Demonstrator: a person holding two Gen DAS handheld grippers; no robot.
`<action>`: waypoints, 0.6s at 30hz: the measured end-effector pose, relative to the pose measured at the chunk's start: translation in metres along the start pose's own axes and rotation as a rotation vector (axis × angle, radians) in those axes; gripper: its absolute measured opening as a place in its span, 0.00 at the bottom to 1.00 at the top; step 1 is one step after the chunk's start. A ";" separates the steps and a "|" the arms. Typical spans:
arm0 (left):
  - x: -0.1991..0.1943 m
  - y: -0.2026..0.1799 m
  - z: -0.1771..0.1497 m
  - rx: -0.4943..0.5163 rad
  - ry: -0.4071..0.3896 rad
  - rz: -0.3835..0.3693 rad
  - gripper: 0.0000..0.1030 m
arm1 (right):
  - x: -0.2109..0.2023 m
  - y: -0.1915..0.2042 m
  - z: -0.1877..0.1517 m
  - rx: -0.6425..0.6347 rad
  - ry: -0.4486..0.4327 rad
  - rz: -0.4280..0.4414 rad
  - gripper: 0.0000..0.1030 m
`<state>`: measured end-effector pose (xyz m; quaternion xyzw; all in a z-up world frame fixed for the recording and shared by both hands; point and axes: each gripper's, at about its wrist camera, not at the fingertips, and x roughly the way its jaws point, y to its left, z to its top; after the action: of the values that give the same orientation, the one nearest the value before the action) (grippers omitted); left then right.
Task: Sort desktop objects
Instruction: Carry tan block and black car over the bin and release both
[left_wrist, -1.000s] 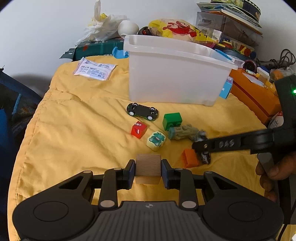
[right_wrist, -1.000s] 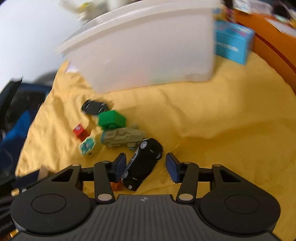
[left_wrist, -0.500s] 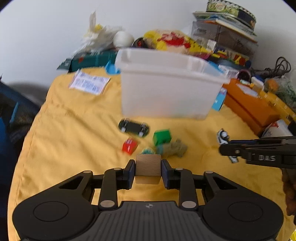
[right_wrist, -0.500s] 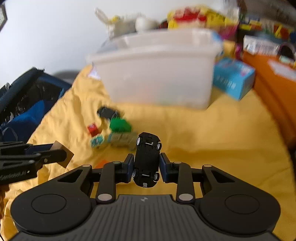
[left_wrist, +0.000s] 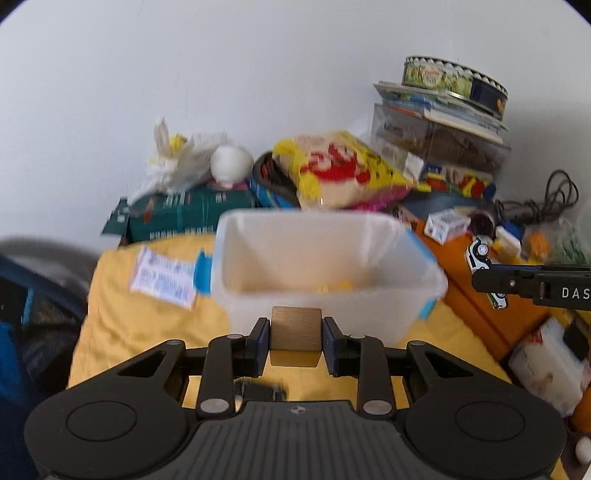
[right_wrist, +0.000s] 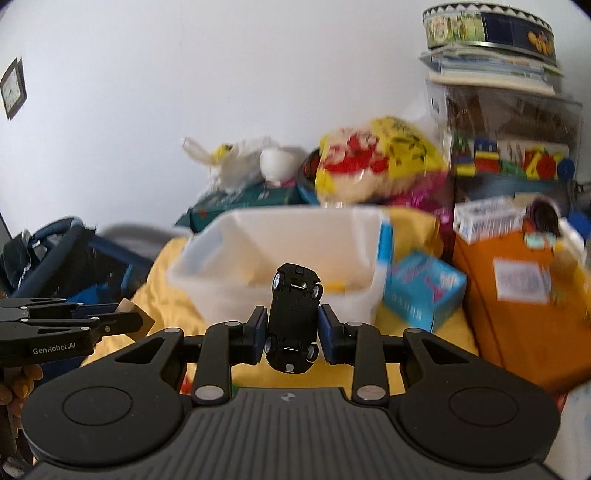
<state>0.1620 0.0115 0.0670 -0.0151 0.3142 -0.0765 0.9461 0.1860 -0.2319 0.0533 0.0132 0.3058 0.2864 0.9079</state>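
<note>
Indoors, yellow cloth (left_wrist: 147, 332), white wall (left_wrist: 258, 74); hand-held grippers clamp wooden block (left_wrist: 294, 329), toy car (right_wrist: 293, 317).

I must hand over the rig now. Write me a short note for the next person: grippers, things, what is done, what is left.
Left gripper: shut on the wooden block.
Right gripper: shut on the black toy car.
Both are raised in front of the open white bin, on the yellow cloth.
Done: both toys picked up.
Left: probably drop both into the bin. Its contents are too blurred to tell.
</note>
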 end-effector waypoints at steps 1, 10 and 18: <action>0.002 0.000 0.009 0.006 -0.002 -0.002 0.32 | 0.002 -0.001 0.009 -0.002 -0.001 -0.001 0.32; 0.032 0.002 0.066 0.012 0.007 0.013 0.32 | 0.024 -0.011 0.066 -0.026 -0.002 -0.013 0.32; 0.059 -0.004 0.094 0.047 0.035 0.018 0.33 | 0.058 -0.014 0.088 -0.064 0.072 -0.034 0.32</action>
<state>0.2646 -0.0029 0.1079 0.0111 0.3290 -0.0756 0.9412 0.2799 -0.1995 0.0908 -0.0314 0.3293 0.2808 0.9010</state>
